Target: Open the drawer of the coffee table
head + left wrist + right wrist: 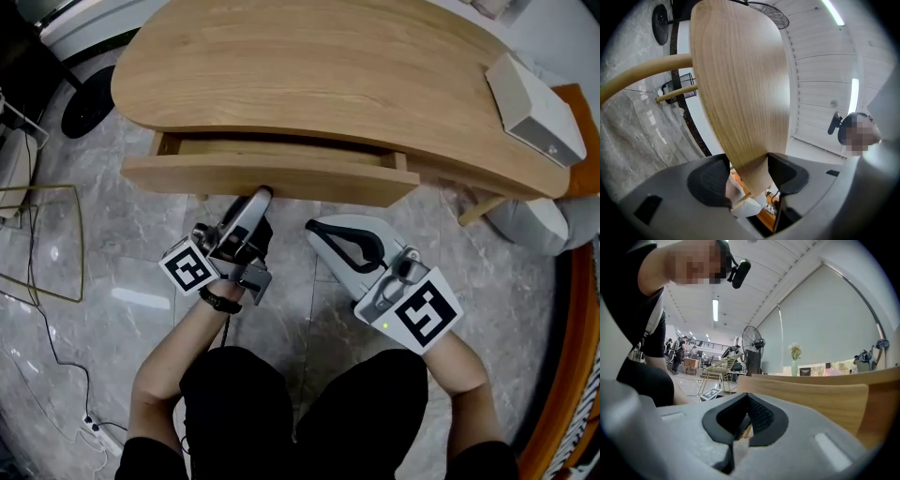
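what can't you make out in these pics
- drawer inside: head view, the tabletop overhangs it, contents hidden
- left gripper fingertips: head view, tucked under the drawer front
- grey box on the tabletop: head view, its markings too small to read

Bright even overhead light, soft floor (pixel 141 298) glare, dark fisheye corners

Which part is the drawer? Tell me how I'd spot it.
The curved wooden table fills the top of the head view. Under its near edge the drawer juts out, partly open. Only it shows a dark gap behind its front, which the left gripper clamps.
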